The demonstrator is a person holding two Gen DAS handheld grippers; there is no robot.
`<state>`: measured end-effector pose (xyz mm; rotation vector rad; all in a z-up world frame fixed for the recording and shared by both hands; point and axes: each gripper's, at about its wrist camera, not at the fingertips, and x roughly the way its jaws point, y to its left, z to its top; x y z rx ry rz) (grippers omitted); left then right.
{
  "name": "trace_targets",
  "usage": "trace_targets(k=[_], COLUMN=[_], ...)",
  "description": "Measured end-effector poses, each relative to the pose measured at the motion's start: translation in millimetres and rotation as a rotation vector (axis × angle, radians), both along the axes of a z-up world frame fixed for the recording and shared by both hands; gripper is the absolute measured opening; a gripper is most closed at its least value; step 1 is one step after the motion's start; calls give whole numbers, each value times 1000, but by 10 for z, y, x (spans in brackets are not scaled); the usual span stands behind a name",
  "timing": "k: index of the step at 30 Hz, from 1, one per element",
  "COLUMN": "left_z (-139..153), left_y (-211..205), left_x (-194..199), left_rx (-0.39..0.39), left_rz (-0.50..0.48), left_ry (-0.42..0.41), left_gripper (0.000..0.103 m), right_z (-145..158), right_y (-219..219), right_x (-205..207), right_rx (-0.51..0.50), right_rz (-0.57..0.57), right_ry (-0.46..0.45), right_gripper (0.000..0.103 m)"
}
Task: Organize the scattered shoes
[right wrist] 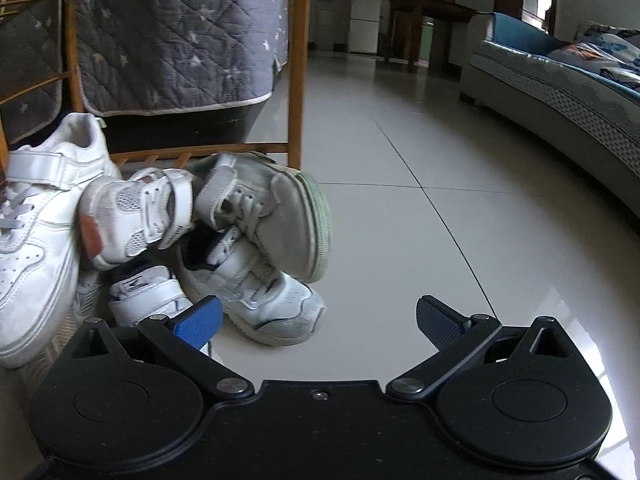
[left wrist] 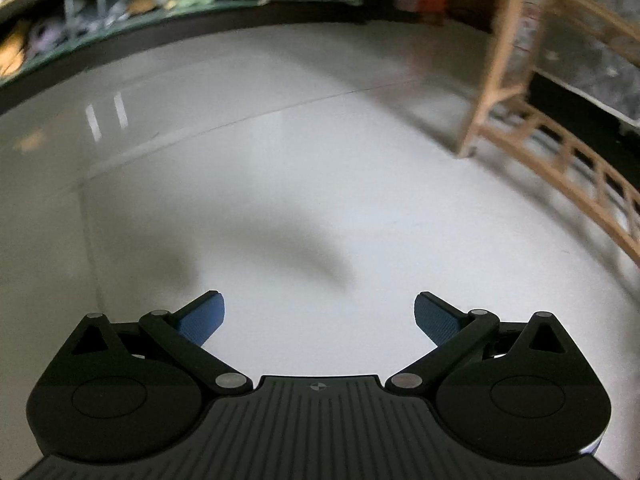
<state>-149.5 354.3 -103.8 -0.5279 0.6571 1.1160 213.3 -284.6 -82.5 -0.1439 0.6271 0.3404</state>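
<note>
A heap of white sneakers lies on the floor at the left of the right wrist view. A large white sneaker [right wrist: 36, 232] with a strap leans at the far left. A small white mesh sneaker [right wrist: 136, 216] rests on the heap beside a grey sneaker [right wrist: 272, 208] tipped on its side. Under them sits a white and grey sneaker [right wrist: 268, 300], toe toward me. My right gripper [right wrist: 318, 318] is open, just right of the heap, its left pad [right wrist: 200, 322] close to a small white shoe [right wrist: 148, 300]. My left gripper [left wrist: 319, 316] is open over bare floor, with no shoes in its view.
A wooden rack [right wrist: 298, 64] stands behind the heap, with a grey quilted cover [right wrist: 176, 32] hanging over it. The same kind of rack [left wrist: 520, 120] shows at the right in the left wrist view. A sofa [right wrist: 560, 88] lines the right side. Glossy tile floor [right wrist: 400, 220] spreads between them.
</note>
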Motion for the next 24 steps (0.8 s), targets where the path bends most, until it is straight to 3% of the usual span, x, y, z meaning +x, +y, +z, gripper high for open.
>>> trace_targets(k=[8, 13, 18, 24], left_z=[51, 111, 179, 207], left_y=[-171, -305, -478, -510], left_x=[298, 542, 739, 764], left_rx=[-61, -81, -2, -45], left_rz=[-171, -253, -270, -326], left_ry=[-73, -11, 94, 17], left_gripper=[103, 103, 103, 103], right_z=[-9, -6, -8, -6], right_y=[63, 138, 200, 259], right_x=[-79, -117, -171, -216], right_rx=[6, -3, -5, -3], right_rz=[44, 76, 108, 137], right_ry=[21, 22, 31, 36], right_gripper=[103, 103, 103, 103])
